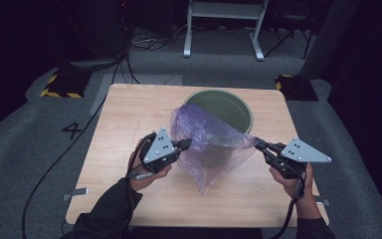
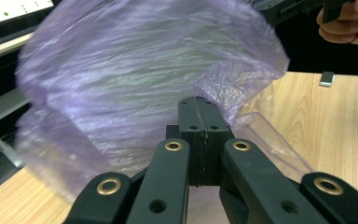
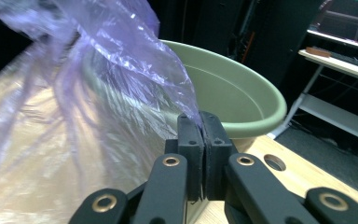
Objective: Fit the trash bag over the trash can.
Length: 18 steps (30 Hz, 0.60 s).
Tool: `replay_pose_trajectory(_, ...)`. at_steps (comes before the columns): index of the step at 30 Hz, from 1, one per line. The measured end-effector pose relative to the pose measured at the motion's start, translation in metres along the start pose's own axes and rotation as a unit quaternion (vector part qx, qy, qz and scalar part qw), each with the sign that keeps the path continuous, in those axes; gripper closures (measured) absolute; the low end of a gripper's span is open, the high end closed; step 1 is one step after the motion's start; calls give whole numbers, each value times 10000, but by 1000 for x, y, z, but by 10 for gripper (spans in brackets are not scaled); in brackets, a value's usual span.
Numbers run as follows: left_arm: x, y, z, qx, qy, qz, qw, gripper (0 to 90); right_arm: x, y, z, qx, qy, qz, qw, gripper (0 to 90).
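Wooden table (image 1: 129, 114), one green bin (image 1: 229, 107), one purple bag (image 1: 209, 144), two claws (image 1: 185, 144) (image 1: 256, 144) clamped on it.

A thin, crinkled purple plastic bag (image 1: 210, 144) hangs over the light wooden table (image 1: 124, 114), stretched between the left gripper (image 1: 185, 144) and the right gripper (image 1: 256, 143). Behind it, a round green plastic basin (image 1: 229, 105) stands on the table's far side.

Our left hand (image 1: 146, 172) holds the left gripper (image 1: 188, 144) level, pointing right, its jaws pressed together. Our right hand (image 1: 294, 180) holds the right gripper (image 1: 256, 143) pointing left, its jaws likewise clamped together. Dark sleeves cover both forearms.
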<state>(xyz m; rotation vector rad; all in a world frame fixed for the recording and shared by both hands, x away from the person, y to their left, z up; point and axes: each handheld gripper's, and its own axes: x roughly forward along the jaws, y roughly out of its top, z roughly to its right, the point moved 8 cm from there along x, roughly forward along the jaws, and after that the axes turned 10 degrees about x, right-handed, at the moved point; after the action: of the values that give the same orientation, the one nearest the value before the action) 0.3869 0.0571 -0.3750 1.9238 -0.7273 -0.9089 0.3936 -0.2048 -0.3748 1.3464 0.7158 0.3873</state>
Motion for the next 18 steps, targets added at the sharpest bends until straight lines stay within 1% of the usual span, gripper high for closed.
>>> replay_pose_trajectory(1,-1,-2,-4,26,43,-20,10000,900,1,0,2,28,-43,-18,10000,891)
replay_pose_trajectory(2,-2,-4,-7,-20,50,-8,10000,900,2,0,4,56,-76,-41,9999,892)
replay_pose_trajectory(5,-2,-13,-20,-24,127,-69,9999,900,6,-1,12,139,-250,-77,9996,895)
replay_pose_trajectory(8,-2,-23,-34,-230,141,-95,9996,900,10,-1,21,254,-435,-119,9987,897)
replay_pose_trajectory(9,-2,-26,-39,-262,163,-122,9995,900,11,-1,24,283,-487,-142,9983,897)
replay_pose_trajectory(11,0,-31,-48,-333,146,-185,9992,900,12,-1,31,353,-593,-195,9974,898)
replay_pose_trajectory(13,2,-37,-57,-326,212,-306,9988,900,12,0,39,433,-695,-236,9964,898)
replay_pose_trajectory(16,5,-41,-71,-456,245,-343,9981,899,12,0,51,589,-836,-269,9944,898)
replay_pose_trajectory(18,7,-43,-77,-482,260,-373,9978,899,11,-2,59,659,-949,-335,9927,899)
